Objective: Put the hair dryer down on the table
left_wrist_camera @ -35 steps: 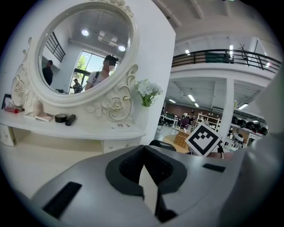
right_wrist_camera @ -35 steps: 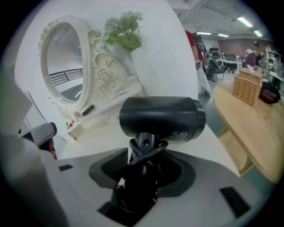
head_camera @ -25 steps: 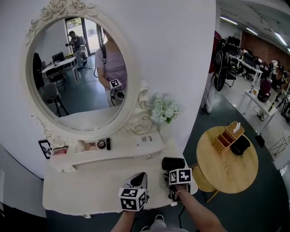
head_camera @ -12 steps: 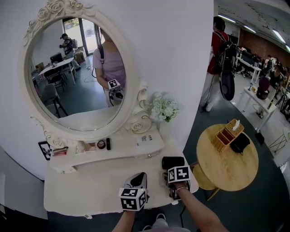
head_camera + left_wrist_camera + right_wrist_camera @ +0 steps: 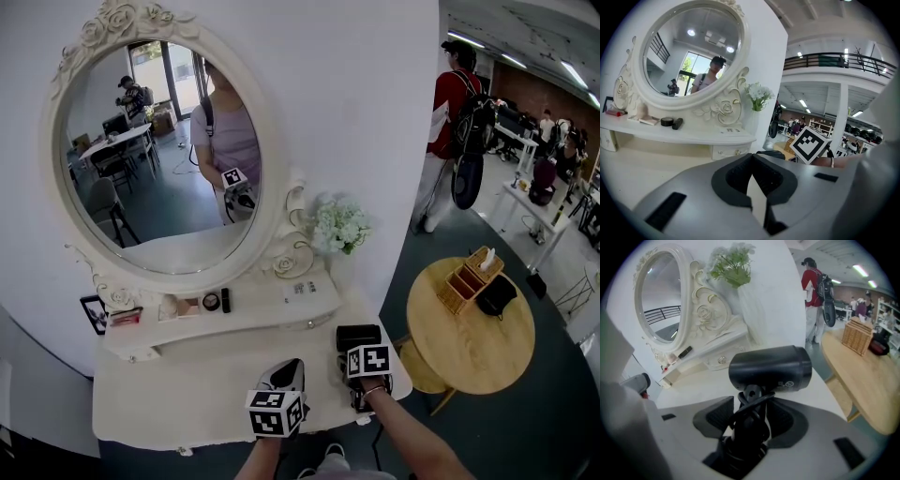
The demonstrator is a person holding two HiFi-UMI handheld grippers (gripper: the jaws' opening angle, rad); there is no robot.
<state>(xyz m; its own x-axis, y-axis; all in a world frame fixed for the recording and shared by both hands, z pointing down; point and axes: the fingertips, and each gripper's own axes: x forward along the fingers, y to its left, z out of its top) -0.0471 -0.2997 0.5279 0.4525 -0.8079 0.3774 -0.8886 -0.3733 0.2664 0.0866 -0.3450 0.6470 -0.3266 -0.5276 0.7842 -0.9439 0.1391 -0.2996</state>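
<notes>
A black hair dryer (image 5: pixel 771 367) lies on the white dressing table (image 5: pixel 701 386), its barrel crosswise and its cord-wrapped handle pointing back between the jaws of my right gripper (image 5: pixel 752 402). Those jaws are opening, and the pads stand a little off the handle on both sides. In the head view the hair dryer (image 5: pixel 358 335) rests near the right end of the table (image 5: pixel 178 384), just ahead of the right gripper (image 5: pixel 359 352). My left gripper (image 5: pixel 292 364) hovers beside it over the table's front. The left gripper (image 5: pixel 751 157) has its tips together and holds nothing.
An oval mirror (image 5: pixel 159 150) and a shelf (image 5: pixel 253 305) with small cosmetics stand behind. A vase of flowers (image 5: pixel 339 228) is at the back right. A round wooden table (image 5: pixel 473 337) with a basket stands right of the table edge. A person in red (image 5: pixel 448 112) walks beyond.
Both grippers and the hair dryer stay almost where they were. The person in red has walked into view at the upper right.
</notes>
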